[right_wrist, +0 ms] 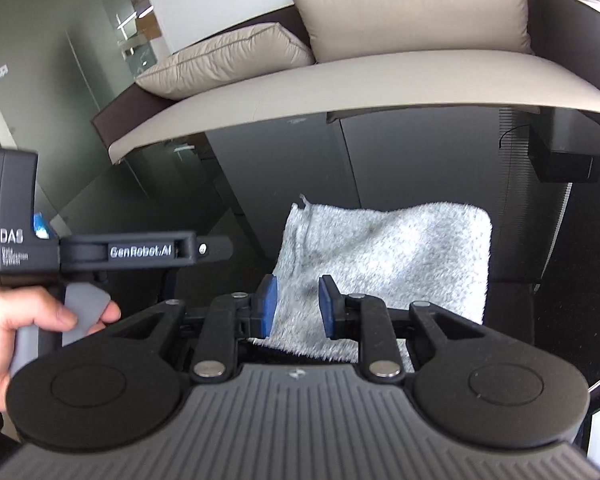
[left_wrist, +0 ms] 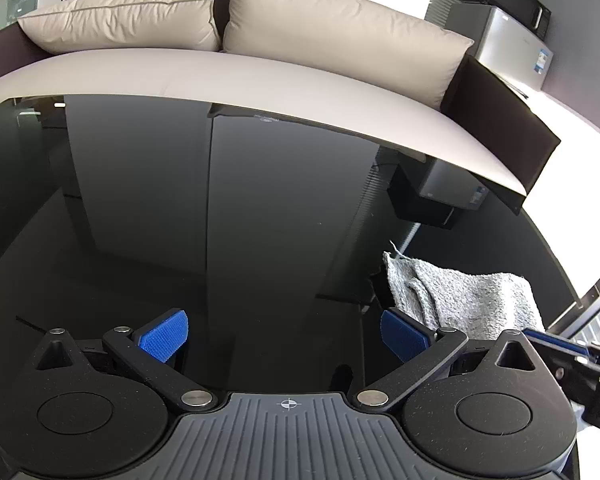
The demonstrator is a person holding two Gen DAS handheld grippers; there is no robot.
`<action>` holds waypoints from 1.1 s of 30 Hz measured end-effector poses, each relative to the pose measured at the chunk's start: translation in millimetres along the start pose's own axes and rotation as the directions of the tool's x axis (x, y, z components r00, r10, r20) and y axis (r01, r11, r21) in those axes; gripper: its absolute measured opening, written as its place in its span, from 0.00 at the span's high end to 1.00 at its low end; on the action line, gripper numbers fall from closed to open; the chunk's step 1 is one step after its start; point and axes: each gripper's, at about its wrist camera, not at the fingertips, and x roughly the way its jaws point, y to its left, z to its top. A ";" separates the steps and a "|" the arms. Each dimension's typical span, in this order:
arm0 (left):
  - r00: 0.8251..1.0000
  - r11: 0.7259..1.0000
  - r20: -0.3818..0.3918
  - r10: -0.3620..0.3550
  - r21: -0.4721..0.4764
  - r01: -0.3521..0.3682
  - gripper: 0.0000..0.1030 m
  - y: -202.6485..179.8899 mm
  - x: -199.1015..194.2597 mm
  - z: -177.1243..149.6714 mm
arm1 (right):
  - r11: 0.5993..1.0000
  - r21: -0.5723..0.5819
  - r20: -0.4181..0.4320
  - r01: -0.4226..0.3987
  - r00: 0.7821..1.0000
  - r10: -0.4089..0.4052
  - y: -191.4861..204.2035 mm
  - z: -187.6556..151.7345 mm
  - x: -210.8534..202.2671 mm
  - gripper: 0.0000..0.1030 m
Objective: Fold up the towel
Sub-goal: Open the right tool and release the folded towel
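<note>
A grey fluffy towel (right_wrist: 384,264) lies folded on the glossy black table (right_wrist: 420,160). In the left wrist view the towel (left_wrist: 464,296) shows at the right, beyond my right-hand finger. My left gripper (left_wrist: 284,338) is wide open and empty over bare table, left of the towel. My right gripper (right_wrist: 298,306) hovers over the towel's near edge with its blue pads (right_wrist: 269,304) partly apart and nothing clamped between them. The left gripper's body (right_wrist: 100,252) shows at the left of the right wrist view, held in a hand.
A beige sofa (left_wrist: 260,76) with two cushions (left_wrist: 332,28) runs along the table's far edge. A printer-like box (left_wrist: 504,36) stands at the far right. The table's rounded right edge (left_wrist: 560,264) is close to the towel.
</note>
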 end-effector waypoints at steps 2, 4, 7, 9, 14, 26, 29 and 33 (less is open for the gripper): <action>1.000 1.000 -0.001 0.002 -0.004 -0.002 0.01 1.8 -0.1 0.6 | 1.000 -0.008 0.019 0.021 1.000 -0.021 -0.7 6.2 4.7 0.76; 1.000 1.000 -0.002 0.006 -0.005 -0.006 0.01 3.7 0.0 0.7 | 0.999 -0.017 0.015 0.032 0.999 -0.031 0.2 10.3 12.9 0.76; 1.000 1.000 -0.002 0.010 -0.009 -0.011 0.01 6.7 -0.4 1.2 | 0.998 -0.036 0.003 0.043 0.999 -0.043 4.7 13.2 25.7 0.76; 1.000 1.000 -0.002 0.010 -0.015 -0.010 0.01 8.9 -0.9 2.0 | 0.996 -0.066 -0.004 0.054 0.999 -0.054 10.4 13.8 33.6 0.76; 1.000 1.000 -0.002 0.005 -0.023 -0.006 0.01 12.8 -2.3 3.2 | 0.990 -0.119 -0.019 0.071 0.997 -0.074 22.4 13.0 53.5 0.76; 1.000 0.999 -0.012 -0.026 -0.025 0.025 0.01 14.6 -1.5 3.6 | 0.982 -0.154 -0.026 0.111 0.993 -0.116 26.6 7.8 72.9 0.76; 0.998 0.998 -0.005 -0.055 -0.011 0.055 0.01 8.2 0.9 5.6 | 0.981 -0.144 -0.010 0.128 0.991 -0.131 19.2 10.0 61.3 0.75; 0.994 0.994 0.003 -0.106 0.019 0.106 0.01 -7.7 5.9 8.1 | 0.973 -0.138 0.032 0.184 0.983 -0.181 1.7 14.2 41.1 0.69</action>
